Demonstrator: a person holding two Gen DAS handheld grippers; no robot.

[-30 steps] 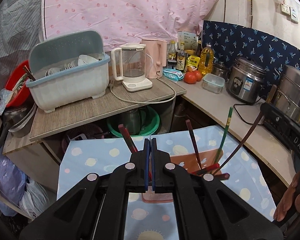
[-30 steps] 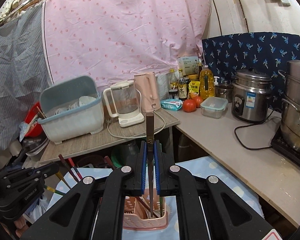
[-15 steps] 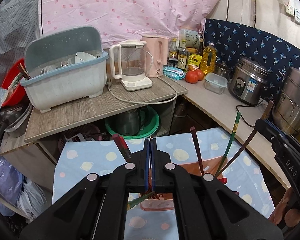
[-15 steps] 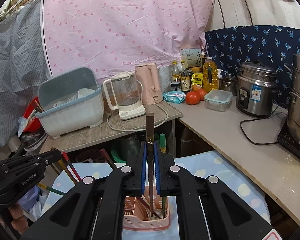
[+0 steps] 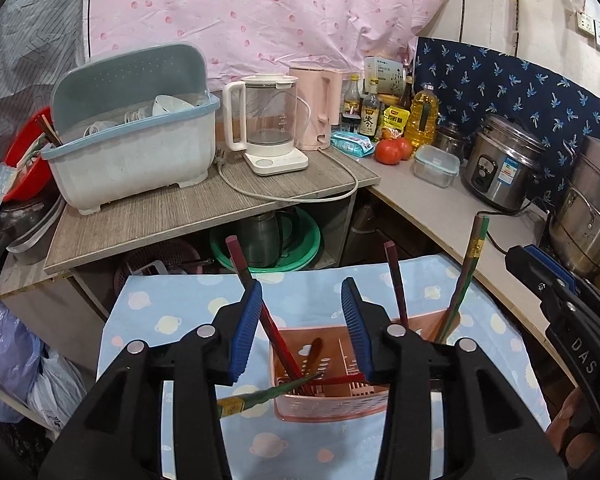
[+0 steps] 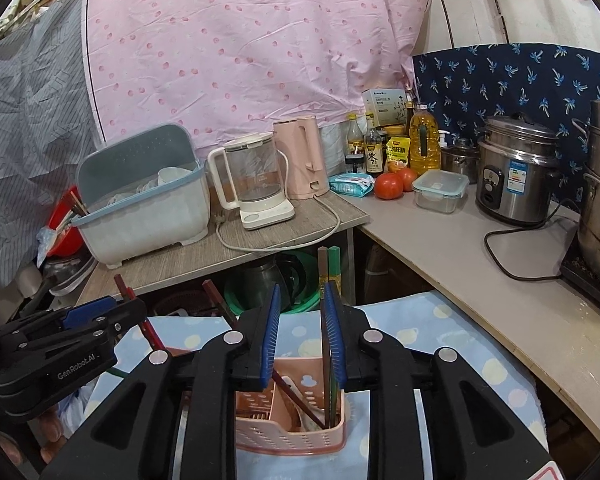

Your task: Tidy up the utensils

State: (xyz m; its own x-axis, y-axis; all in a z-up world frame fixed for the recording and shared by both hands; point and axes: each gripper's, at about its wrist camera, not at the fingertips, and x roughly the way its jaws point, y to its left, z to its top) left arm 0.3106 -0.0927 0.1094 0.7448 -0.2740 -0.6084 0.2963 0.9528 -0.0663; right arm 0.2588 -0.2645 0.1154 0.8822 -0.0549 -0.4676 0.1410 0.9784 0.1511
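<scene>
Your left claw has just been opening: its blue pads now stand apart, and the dark red chopstick runs up between them, lying close along the left pad without being pinched. Whether it brushes that pad is hard to tell.

Your right claw has just been opening too, though less wide. The brown chopstick and the green chopstick stand side by side right against its right pad; the left pad is clear of them, so neither is clamped.

All the chopsticks sit in the pink utensil basket, which rests on the blue dotted cloth below both claws. The claw bodies cover the basket's near corners in both views, so you cannot see where most tips land. In the right wrist view the brown and green pair drop into its right compartment. Another green chopstick leans out over the basket's left rim, its end hidden behind your left claw.

At the lower right edge of the left view, a bit of your hand shows, mostly cut off.
</scene>
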